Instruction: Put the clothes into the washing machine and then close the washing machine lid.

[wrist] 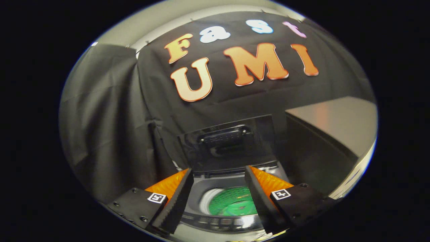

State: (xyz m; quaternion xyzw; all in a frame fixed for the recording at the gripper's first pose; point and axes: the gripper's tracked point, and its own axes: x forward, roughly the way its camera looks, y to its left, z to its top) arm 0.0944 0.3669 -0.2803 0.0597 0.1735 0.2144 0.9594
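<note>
A small top-loading washing machine (201, 183) stands just ahead of my fingers against the black cloth wall. Its dark lid (228, 143) is raised upright at the back. Inside the round drum lies a green cloth (235, 201), seen through the gap between my fingers. My gripper (220, 176) hovers above the machine's front edge, open, with nothing between its fingers. The machine's control strip (221, 222) shows below the drum opening.
A grey table or cabinet top (336, 117) stands to the right of the machine, higher than the drum opening. Black cloth (111, 127) hangs behind and to the left of the machine.
</note>
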